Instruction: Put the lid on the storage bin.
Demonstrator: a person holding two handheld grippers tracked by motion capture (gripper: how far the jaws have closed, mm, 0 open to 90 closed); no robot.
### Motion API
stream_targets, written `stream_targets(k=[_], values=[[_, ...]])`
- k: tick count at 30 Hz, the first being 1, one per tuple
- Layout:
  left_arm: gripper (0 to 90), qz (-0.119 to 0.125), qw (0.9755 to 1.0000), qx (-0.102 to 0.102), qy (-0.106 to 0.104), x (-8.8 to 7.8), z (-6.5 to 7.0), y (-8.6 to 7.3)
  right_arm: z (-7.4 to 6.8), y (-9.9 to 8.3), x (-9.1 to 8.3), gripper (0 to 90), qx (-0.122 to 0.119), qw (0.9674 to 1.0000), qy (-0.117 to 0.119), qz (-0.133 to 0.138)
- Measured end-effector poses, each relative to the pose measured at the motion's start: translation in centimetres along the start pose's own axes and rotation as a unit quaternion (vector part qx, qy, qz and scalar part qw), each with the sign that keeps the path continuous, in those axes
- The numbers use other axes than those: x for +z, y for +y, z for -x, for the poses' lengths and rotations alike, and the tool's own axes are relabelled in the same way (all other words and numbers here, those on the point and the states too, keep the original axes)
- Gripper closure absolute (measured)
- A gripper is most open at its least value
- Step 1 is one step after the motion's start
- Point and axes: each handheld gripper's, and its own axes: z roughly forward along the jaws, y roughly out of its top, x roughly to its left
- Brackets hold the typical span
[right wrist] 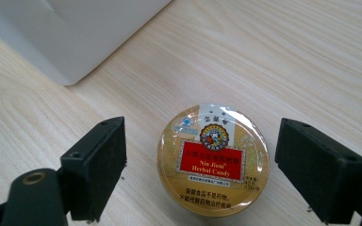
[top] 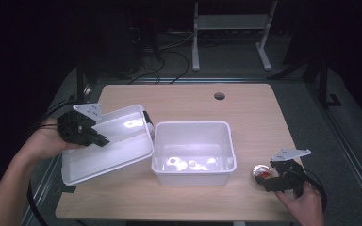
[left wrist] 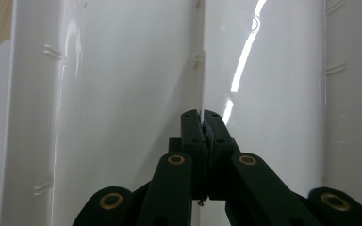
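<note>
**Lid in the left gripper, candy tin between the right jaws**

A wooden table (top: 184,101) carries everything. Just right of the left gripper's fingertips stands an open white bin (top: 193,151), which looks empty.

The left gripper (top: 101,140) is clamped tight on a thin rib of a white plastic lid (top: 118,150). In the left gripper view, the jaws meet on that rib and the glossy lid (left wrist: 122,94) spreads away on both sides of them. The lid is tilted, with its far edge raised and close beside the bin's nearest wall. It is probably light and fairly stiff, though broad and smooth, so it may swing or slip in a grip on so narrow a rib. A hold near the lid's middle seems steadiest.

The right gripper (top: 269,181) rests low over the table with its jaws wide apart and nothing held. Between them, touching neither, a small round candy tin (right wrist: 213,159) lies flat with its label up. The tin is likely light, rigid and slick-sided. The jaws should close across its widest part, low on the rim.
</note>
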Motion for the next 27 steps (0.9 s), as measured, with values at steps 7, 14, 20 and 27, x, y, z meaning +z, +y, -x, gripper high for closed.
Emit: stream_targets(k=[7,14,20,27], values=[[89.2,-0.006,0.9998,-0.018,0.000,1.4,-0.2,-1.9,0.0,0.0,0.1,16.6,-0.001,1.0000,0.000,-0.002],[89.2,-0.016,0.9995,-0.026,-0.007,3.5,-0.1,-3.3,-0.1,-0.1,0.0,16.6,-0.003,1.0000,-0.002,-0.002],[89.2,-0.023,0.9991,-0.030,-0.020,5.6,0.1,-4.2,-0.2,-0.1,-0.1,16.6,-0.004,1.0000,-0.003,0.001],[89.2,-0.028,0.9983,-0.040,-0.032,7.6,0.1,-5.9,-0.3,-0.1,0.0,16.7,-0.005,1.0000,-0.005,-0.002]])
